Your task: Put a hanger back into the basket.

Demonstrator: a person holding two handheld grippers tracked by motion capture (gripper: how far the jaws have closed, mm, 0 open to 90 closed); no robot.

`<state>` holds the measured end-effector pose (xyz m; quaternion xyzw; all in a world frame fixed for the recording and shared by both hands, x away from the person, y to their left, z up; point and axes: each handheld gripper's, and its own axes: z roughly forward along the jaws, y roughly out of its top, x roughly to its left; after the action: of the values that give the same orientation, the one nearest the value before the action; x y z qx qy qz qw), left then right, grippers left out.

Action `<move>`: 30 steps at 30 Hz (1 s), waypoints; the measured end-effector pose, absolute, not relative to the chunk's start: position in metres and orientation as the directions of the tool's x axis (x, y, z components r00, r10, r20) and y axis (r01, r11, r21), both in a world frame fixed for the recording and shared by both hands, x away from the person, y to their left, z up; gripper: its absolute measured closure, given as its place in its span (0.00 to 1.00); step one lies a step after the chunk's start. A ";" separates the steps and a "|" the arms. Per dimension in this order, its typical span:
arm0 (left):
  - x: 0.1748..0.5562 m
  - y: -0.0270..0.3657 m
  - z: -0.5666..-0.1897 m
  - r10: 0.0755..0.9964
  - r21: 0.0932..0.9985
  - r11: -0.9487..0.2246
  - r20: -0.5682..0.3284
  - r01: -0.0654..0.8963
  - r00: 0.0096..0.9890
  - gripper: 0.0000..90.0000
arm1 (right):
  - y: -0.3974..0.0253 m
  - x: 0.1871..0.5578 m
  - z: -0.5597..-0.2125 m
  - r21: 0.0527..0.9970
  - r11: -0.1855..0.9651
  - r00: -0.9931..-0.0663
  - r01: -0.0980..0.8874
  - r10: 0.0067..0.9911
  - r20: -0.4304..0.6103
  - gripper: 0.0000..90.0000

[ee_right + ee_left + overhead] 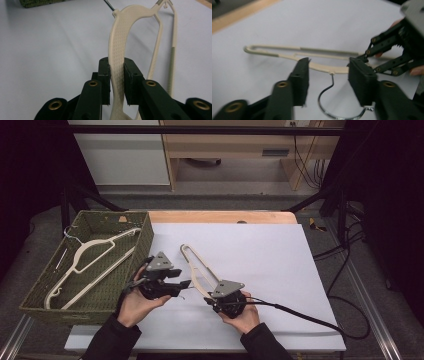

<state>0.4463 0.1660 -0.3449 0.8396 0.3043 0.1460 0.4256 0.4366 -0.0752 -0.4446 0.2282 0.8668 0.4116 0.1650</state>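
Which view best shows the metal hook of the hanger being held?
The left gripper view: the metal hook curves between the open left gripper fingers, its stem joining the cream hanger. The right gripper view catches just its stem at the top edge. The high view shows it tiny, near the left gripper.

Counted: two cream hangers in all. One hanger on the sheet (196,267), clamped between the right gripper (216,301) jaws; one hanger in the basket (90,265). One green woven basket (145,237) at the table's left. Two grippers: the right one, plus one left gripper (184,284), jaws apart around the held hanger's one wire hook (329,105). Two hands, one per gripper. One white sheet (260,255) over one wooden table (220,216). One black cable (310,319) trailing right.
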 end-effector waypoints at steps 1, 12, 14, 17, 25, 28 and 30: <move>0.445 0.173 -0.339 0.644 0.829 -0.420 -0.013 0.369 0.765 0.47 | -0.077 0.437 -0.443 0.791 0.556 -0.839 0.256 0.534 -0.104 0.87; 0.445 0.204 -0.348 0.676 0.884 -0.320 -0.039 0.340 0.736 0.15 | -0.106 0.441 -0.421 0.822 0.500 -0.772 0.271 0.623 -0.124 0.92; 0.447 0.203 -0.354 0.675 0.881 -0.325 -0.039 0.344 0.737 0.13 | -0.113 0.443 -0.418 0.828 0.485 -0.759 0.282 0.641 -0.117 0.93; 0.446 0.198 -0.359 0.682 0.877 -0.335 -0.026 0.344 0.731 0.08 | -0.123 0.445 -0.413 0.833 0.468 -0.737 0.293 0.666 -0.115 0.96; 0.444 0.194 -0.360 0.652 0.883 -0.344 -0.019 0.318 0.758 0.07 | -0.139 0.444 -0.399 0.852 0.443 -0.764 0.279 0.640 -0.083 0.97; 0.448 0.191 -0.362 0.642 0.879 -0.350 -0.026 0.323 0.767 0.07 | -0.143 0.442 -0.392 0.867 0.418 -0.795 0.271 0.605 -0.044 0.97; 0.450 0.188 -0.363 0.634 0.872 -0.366 -0.023 0.326 0.773 0.08 | -0.144 0.441 -0.388 0.873 0.408 -0.815 0.265 0.579 -0.023 0.97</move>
<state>0.4505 0.1878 -0.3625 0.8106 0.2960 0.1608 0.4791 0.4406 -0.1439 -0.3882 0.2563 0.8231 0.4797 0.1632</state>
